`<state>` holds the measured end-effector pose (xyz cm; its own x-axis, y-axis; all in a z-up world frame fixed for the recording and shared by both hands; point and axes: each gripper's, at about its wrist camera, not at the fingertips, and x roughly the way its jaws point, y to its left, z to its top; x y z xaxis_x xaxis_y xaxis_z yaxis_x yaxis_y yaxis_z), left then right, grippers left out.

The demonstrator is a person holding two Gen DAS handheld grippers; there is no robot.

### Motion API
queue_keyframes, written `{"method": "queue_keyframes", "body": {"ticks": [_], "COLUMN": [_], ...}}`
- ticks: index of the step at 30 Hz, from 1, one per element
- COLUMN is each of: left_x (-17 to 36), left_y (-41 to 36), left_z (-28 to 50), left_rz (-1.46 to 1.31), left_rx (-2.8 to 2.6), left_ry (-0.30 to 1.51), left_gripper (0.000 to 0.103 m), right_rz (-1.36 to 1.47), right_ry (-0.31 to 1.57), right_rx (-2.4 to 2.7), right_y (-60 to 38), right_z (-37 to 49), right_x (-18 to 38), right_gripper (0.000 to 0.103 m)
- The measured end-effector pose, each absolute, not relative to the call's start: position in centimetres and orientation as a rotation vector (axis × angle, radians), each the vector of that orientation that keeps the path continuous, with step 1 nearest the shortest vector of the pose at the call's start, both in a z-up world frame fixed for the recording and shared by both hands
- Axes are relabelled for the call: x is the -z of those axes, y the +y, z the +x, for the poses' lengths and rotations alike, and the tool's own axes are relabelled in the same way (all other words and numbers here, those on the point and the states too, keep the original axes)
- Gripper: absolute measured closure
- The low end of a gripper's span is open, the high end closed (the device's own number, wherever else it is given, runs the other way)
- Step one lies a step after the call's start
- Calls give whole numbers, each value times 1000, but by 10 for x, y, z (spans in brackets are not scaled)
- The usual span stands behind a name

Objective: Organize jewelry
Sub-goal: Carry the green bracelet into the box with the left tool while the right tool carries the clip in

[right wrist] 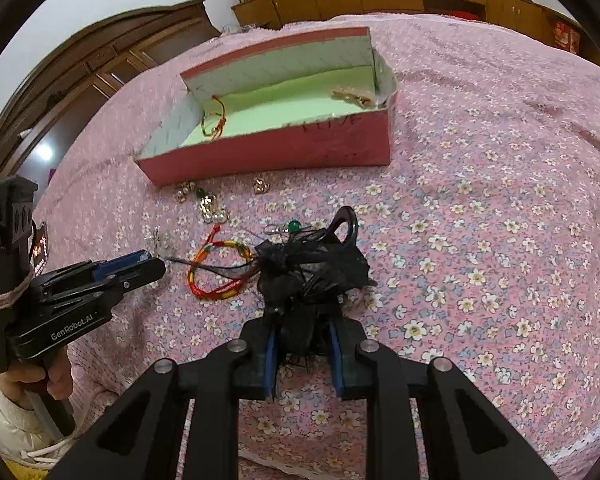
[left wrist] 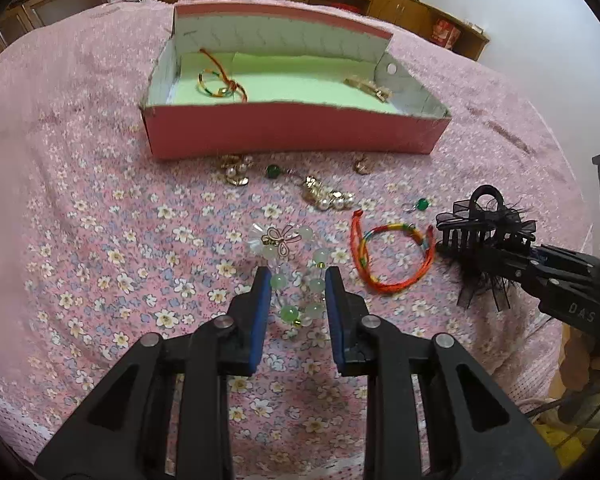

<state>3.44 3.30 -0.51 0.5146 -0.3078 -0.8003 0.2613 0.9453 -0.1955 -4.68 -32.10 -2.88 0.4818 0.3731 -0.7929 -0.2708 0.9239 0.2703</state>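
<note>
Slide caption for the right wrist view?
Right gripper clamps black hair claw; pink box waits beyond.

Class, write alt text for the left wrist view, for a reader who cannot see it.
The left gripper is closed on a pale green bead bracelet over a pink floral bedspread. Beyond sits an open pink box holding two pieces; at right, the right gripper holds a black hair claw.

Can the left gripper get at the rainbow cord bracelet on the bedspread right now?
Probably not yet. The left gripper is shut on the pale bead bracelet, so its jaws are occupied. The path itself looks free: the cord bracelet lies uncovered just right of it, with the black hair claw beyond.
</note>
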Motion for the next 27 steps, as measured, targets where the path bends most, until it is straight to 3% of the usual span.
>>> {"method": "queue_keyframes", "body": {"ticks": [27], "left_x": [-50], "left_y": [35], "left_z": [41], "left_rz": [-50], "left_rx": [256], "left_ry": [708], "left_gripper": [84], "right_rz": [174], "right_ry": [663], "right_rx": [-376], "right_y": [-329], "right_z": [-45], "right_x": [-30], "right_gripper": [80]}}
